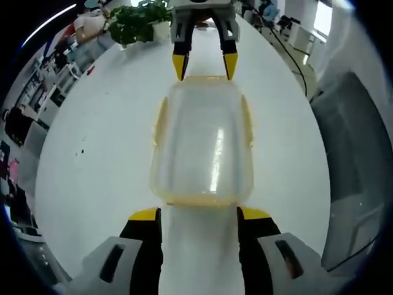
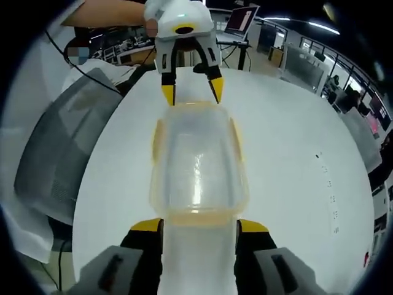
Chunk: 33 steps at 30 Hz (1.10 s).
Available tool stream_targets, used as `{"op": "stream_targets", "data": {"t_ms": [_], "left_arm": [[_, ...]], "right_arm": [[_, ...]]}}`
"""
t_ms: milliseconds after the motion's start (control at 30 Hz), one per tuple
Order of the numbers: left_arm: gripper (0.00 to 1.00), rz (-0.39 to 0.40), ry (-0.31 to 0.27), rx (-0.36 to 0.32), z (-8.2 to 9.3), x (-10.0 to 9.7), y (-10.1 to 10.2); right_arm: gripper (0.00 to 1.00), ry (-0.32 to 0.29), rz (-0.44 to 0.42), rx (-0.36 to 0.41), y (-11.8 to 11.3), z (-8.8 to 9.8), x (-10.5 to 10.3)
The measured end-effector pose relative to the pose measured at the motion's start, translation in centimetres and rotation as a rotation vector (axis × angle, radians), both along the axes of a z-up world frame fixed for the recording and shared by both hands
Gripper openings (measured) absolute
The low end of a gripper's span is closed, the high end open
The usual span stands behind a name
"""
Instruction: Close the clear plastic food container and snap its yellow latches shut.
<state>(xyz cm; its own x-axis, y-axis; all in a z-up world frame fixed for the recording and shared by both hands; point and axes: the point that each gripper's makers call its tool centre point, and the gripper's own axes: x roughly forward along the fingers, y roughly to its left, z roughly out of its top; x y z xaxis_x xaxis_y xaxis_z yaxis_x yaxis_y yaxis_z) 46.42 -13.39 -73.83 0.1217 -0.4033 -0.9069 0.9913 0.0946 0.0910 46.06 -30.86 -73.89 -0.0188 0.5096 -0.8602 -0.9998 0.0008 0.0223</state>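
Observation:
A clear plastic container (image 1: 202, 141) (image 2: 198, 163) with its lid on lies lengthwise on the white table (image 1: 104, 141) (image 2: 295, 160). Yellow latches run along its long sides (image 1: 161, 120) (image 2: 158, 138), flared slightly outward, and yellow trim lines both short ends. In the left gripper view, my left gripper (image 1: 198, 214) stands open just short of the near end, while the right gripper (image 1: 204, 66) stands open at the far end, its yellow tips over the rim. In the right gripper view, my right gripper (image 2: 199, 225) is open at the near end and the left gripper (image 2: 191, 93) faces it.
A grey chair (image 1: 356, 160) (image 2: 55, 160) stands close to the table's edge. A potted plant (image 1: 138, 21) and a cable (image 1: 288, 55) lie at the far end. A person's hand (image 2: 110, 12) holds the left gripper. A laptop (image 2: 242, 18) stands behind.

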Motion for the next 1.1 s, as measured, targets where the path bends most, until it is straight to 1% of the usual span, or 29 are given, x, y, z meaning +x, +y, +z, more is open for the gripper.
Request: {"op": "stream_targets", "data": {"t_ms": [67,133,200,233,267,333,400,433,467,500,533,567,600,667,700,733,767,800,833,867,900,933,967,1000,1033,1100], "left_arm": [[0.44,0.011,0.011,-0.008,0.3,-0.2,0.1],[0.44,0.035,0.021,-0.027,0.5,-0.3,0.1],[0.43,0.082,0.046,-0.075,0.9,-0.5,-0.3],[0.42,0.128,0.070,-0.077,0.9,-0.6,-0.1],[0.42,0.157,0.083,-0.065,0.8,-0.6,0.1],[0.44,0.154,0.077,-0.076,1.0,-0.4,0.1],[0.44,0.205,0.078,-0.103,1.3,-0.1,-0.1],[0.44,0.216,0.083,-0.112,1.5,-0.1,-0.2],[0.44,0.221,0.087,-0.125,1.6,-0.1,-0.3],[0.44,0.251,0.091,-0.138,1.6,0.0,-0.4],[0.44,0.296,0.114,-0.164,1.8,-0.1,-0.6],[0.45,0.312,0.117,-0.186,2.0,0.0,-0.8],[0.44,0.341,0.104,-0.191,2.1,0.4,-0.7],[0.44,0.386,0.106,-0.191,2.1,0.4,-0.7],[0.44,0.425,0.109,-0.212,2.3,0.5,-0.9],[0.44,0.456,0.110,-0.225,2.2,0.7,-1.0],[0.44,0.512,0.132,-0.237,2.2,0.6,-1.0],[0.44,0.534,0.130,-0.259,2.3,0.6,-1.4],[0.43,0.582,0.134,-0.273,2.3,0.6,-1.5],[0.43,0.592,0.142,-0.276,2.3,0.6,-1.5],[0.43,0.620,0.151,-0.284,2.2,0.6,-1.7],[0.43,0.639,0.148,-0.274,2.0,0.6,-1.5],[0.43,0.631,0.149,-0.273,1.9,0.4,-1.7],[0.43,0.644,0.141,-0.269,1.7,0.5,-1.6],[0.43,0.694,0.131,-0.267,1.6,0.8,-1.2],[0.43,0.724,0.145,-0.294,1.7,0.9,-1.5]], "right_arm": [[0.44,-0.009,-0.011,0.011,0.0,0.3,0.2],[0.43,-0.004,-0.029,0.026,0.1,0.6,0.2],[0.43,-0.011,-0.046,0.035,0.1,0.9,0.4],[0.43,-0.018,-0.050,0.033,0.0,0.9,0.4],[0.44,-0.015,-0.055,0.033,0.0,1.0,0.4],[0.44,-0.007,-0.078,0.040,0.0,1.1,0.4],[0.43,0.008,-0.109,0.047,0.0,1.3,0.3],[0.43,0.023,-0.141,0.064,0.3,1.5,0.3],[0.42,0.025,-0.159,0.080,0.5,1.7,0.4],[0.42,0.029,-0.178,0.083,0.5,1.7,0.5],[0.42,0.041,-0.202,0.090,0.6,1.8,0.5],[0.43,0.045,-0.224,0.099,0.8,2.0,0.5],[0.42,0.049,-0.260,0.104,0.8,2.2,0.7],[0.40,0.062,-0.300,0.119,1.1,2.4,0.9],[0.39,0.055,-0.350,0.129,1.1,2.5,1.4],[0.38,0.044,-0.379,0.121,0.9,2.6,1.7],[0.39,0.056,-0.392,0.155,1.5,2.8,1.7],[0.41,0.074,-0.424,0.169,1.7,2.9,1.7],[0.41,0.083,-0.455,0.169,1.7,2.9,1.8],[0.40,0.074,-0.454,0.158,1.6,2.8,1.9],[0.39,0.060,-0.477,0.131,1.2,2.5,2.1],[0.39,0.062,-0.479,0.141,1.4,2.5,2.1],[0.40,0.069,-0.508,0.159,1.7,2.6,2.1],[0.40,0.081,-0.542,0.157,1.7,2.4,2.0],[0.40,0.077,-0.553,0.162,1.7,2.4,2.0],[0.40,0.082,-0.602,0.149,1.5,2.0,1.9]]}}
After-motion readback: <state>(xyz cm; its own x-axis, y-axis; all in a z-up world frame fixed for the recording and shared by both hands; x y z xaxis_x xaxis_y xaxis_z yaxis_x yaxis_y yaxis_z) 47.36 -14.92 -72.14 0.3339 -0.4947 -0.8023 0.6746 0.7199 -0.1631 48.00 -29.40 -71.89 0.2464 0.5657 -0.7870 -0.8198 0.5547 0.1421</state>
